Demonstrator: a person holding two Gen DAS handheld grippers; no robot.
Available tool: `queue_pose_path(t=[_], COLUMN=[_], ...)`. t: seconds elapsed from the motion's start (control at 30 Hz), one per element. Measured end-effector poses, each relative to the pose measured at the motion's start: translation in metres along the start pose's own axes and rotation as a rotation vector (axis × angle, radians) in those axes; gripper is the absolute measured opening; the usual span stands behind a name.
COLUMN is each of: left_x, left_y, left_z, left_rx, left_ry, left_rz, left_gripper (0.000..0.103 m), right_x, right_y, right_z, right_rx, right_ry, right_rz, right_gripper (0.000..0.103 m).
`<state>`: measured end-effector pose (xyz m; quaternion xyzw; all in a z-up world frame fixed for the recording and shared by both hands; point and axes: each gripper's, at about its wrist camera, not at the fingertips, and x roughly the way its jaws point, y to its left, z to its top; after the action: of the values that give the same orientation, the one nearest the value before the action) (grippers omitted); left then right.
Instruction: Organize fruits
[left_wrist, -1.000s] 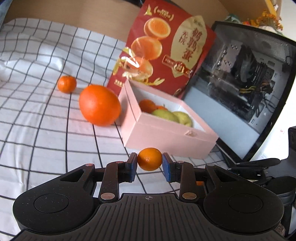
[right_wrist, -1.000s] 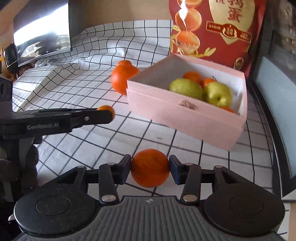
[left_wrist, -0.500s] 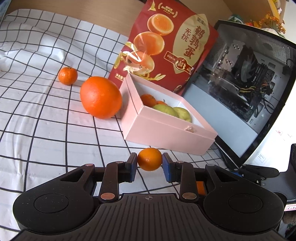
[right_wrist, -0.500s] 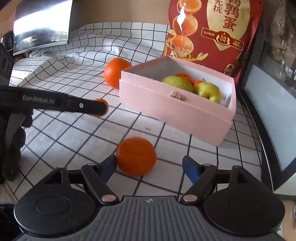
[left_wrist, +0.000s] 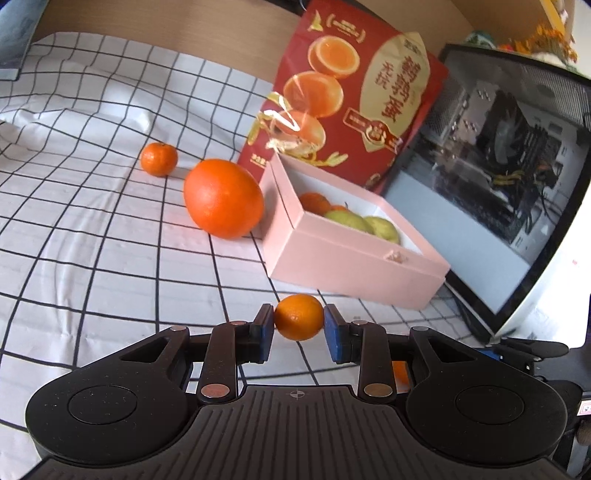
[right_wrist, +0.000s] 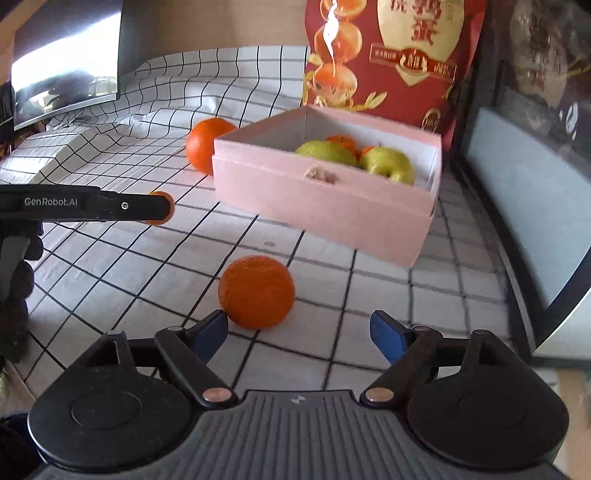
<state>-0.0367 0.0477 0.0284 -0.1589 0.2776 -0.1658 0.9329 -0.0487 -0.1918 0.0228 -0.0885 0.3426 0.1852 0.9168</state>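
Note:
My left gripper (left_wrist: 299, 328) is shut on a small mandarin (left_wrist: 298, 316) and holds it above the checked cloth, in front of the pink box (left_wrist: 347, 258). The box holds green pears (right_wrist: 388, 164) and small oranges (right_wrist: 341, 142). My right gripper (right_wrist: 299, 332) is open; a mandarin (right_wrist: 256, 291) lies on the cloth just ahead of its left finger. A large orange (left_wrist: 223, 197) rests against the box's left side. Another small mandarin (left_wrist: 159, 158) lies farther back left. The left gripper also shows in the right wrist view (right_wrist: 162, 206).
A red snack bag (left_wrist: 351, 99) stands behind the box. A computer case with a glass panel (left_wrist: 498, 177) stands to the right. A monitor (right_wrist: 62, 81) sits at the far left. The checked cloth (left_wrist: 92, 240) covers the table.
My right gripper opened and released its mandarin onto the cloth, then drew back slightly. My left gripper kept its mandarin and shifted a little.

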Motion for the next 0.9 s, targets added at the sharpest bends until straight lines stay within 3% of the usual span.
queue_pose_path(t=[0.2,0.47,0.57,0.7,0.9], left_x=[0.004,0.006,0.002,-0.003,0.002], left_y=[0.000,0.000,-0.005,-0.013,-0.021], left_z=[0.000,0.001,0.000,-0.002,-0.005], left_rx=[0.006,0.000,0.035,0.092,0.130], left_ry=[0.027,0.043,0.022,0.002,0.116], left_rz=[0.020,0.016,0.015,0.006,0.023], left_gripper=[0.034,0.034,0.034,0.034,0.034], right_x=[0.006,0.011,0.011,0.010,0.008], right_y=[0.009,0.025,0.024,0.024,0.018], right_z=[0.003,0.003,0.003,0.002,0.004], right_rx=[0.054,0.000,-0.011,-0.012,-0.079], right_ry=[-0.008,-0.001,0.013,0.025,0.057], right_rz=[0.037,0.042,0.060,0.063,0.130], right_gripper=[0.085,0.097,0.103,0.103,0.103])
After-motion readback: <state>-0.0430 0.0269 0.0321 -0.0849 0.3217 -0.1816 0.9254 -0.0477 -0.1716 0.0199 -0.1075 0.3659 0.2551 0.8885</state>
